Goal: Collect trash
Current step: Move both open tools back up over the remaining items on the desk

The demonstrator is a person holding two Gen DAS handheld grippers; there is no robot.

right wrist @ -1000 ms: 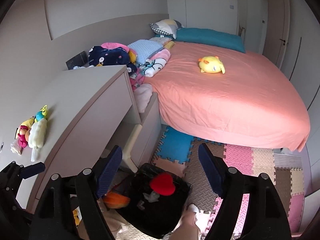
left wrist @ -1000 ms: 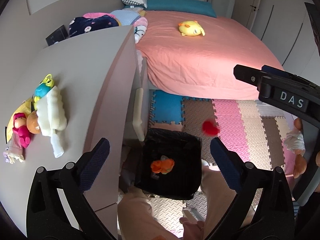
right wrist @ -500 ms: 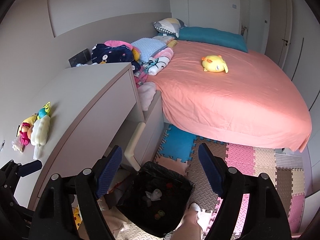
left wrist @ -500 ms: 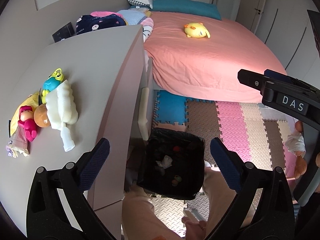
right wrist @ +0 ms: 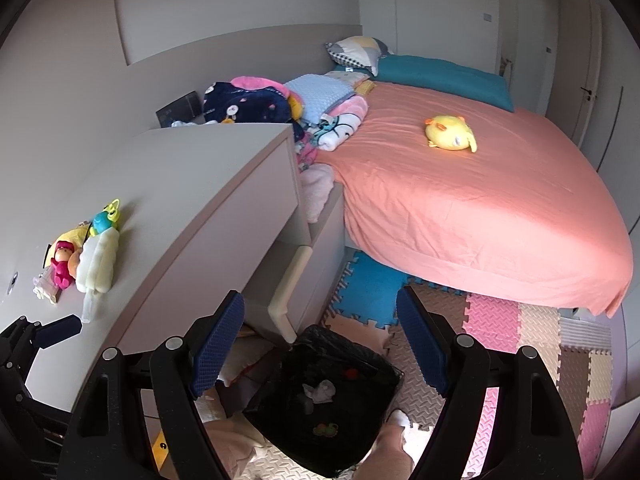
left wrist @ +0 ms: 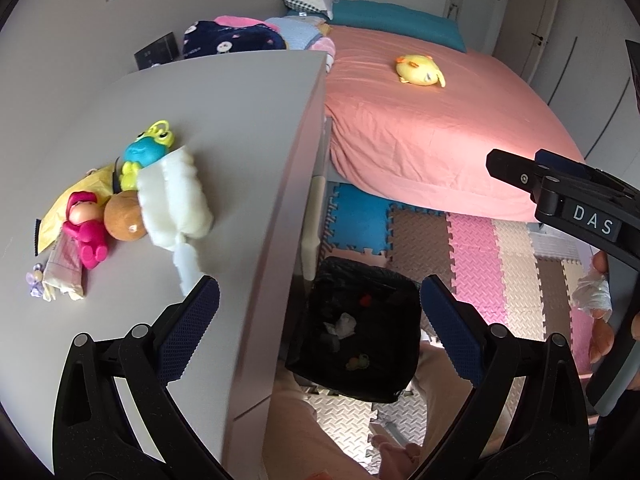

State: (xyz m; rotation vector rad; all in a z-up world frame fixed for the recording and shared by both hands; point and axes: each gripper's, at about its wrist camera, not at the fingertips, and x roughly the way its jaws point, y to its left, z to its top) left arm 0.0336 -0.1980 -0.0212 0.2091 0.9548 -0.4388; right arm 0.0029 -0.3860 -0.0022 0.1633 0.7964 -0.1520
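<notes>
A black-bagged bin (left wrist: 390, 378) stands on the floor beside the grey desk (left wrist: 224, 120). In it lie a crumpled white tissue (left wrist: 341, 326), a small red piece (left wrist: 365, 301) and an orange-green piece (left wrist: 357, 362). My left gripper (left wrist: 320, 320) hangs open and empty above the desk edge and the bin. My right gripper (right wrist: 320, 340) is open and empty too, above the bin (right wrist: 354, 347), with the tissue (right wrist: 320, 391) below it. A pale wrapper (left wrist: 64, 274) lies on the desk's left end.
On the desk sit a pink doll (left wrist: 85, 226), an orange ball (left wrist: 124, 216), a white plush (left wrist: 172, 200) and a blue-yellow frog toy (left wrist: 144, 152). A pink bed (right wrist: 460, 200) with a yellow plush (right wrist: 450, 132) fills the right. Foam mats (left wrist: 472, 248) cover the floor. The person's legs (left wrist: 304, 432) stand by the bin.
A second ago a red piece and an orange piece were falling over the bin; now both lie inside it. Both grippers have shifted left towards the desk, still open.
</notes>
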